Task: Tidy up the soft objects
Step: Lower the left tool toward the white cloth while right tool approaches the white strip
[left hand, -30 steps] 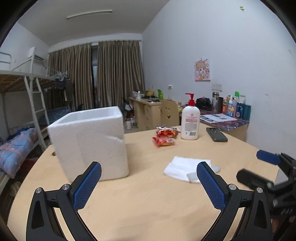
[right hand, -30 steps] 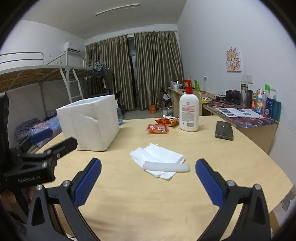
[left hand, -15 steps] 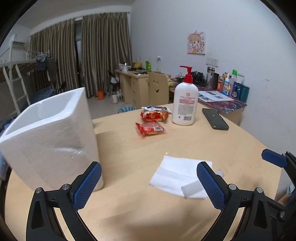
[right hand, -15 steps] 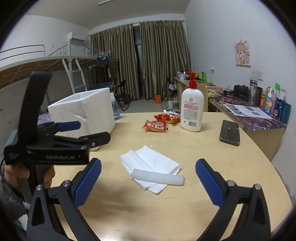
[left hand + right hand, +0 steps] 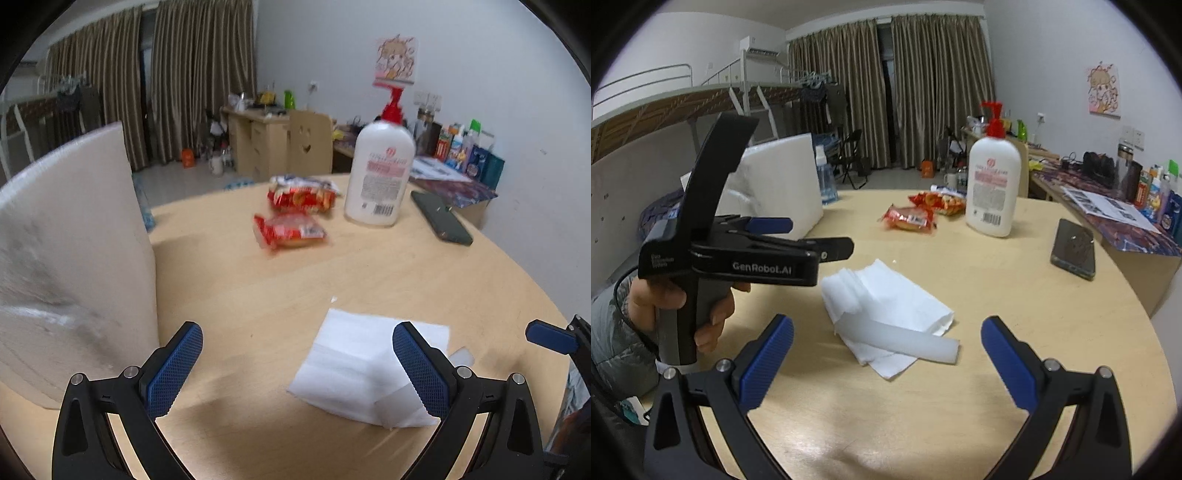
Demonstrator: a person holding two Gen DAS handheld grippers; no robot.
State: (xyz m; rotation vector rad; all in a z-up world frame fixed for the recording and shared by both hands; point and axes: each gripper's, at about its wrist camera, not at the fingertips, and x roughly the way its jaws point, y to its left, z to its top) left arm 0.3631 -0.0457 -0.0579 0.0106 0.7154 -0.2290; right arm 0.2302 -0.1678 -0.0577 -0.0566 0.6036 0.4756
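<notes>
Both sets of jaws stand spread wide and hold nothing: the left gripper (image 5: 297,363) hovers over the near part of the desk (image 5: 280,284), and the right gripper (image 5: 886,363) does the same just beside it. Between them, flat on the wood, lies the white foam sheet (image 5: 886,302), folded in loose layers, with a white foam strip (image 5: 905,341) lying across its near edge. The white foam box (image 5: 70,258) stands close on the left. Farther back are two red snack packets (image 5: 290,229), touching or nearly so, then a lotion pump bottle (image 5: 380,173) and a dark phone (image 5: 441,218) to its right.
</notes>
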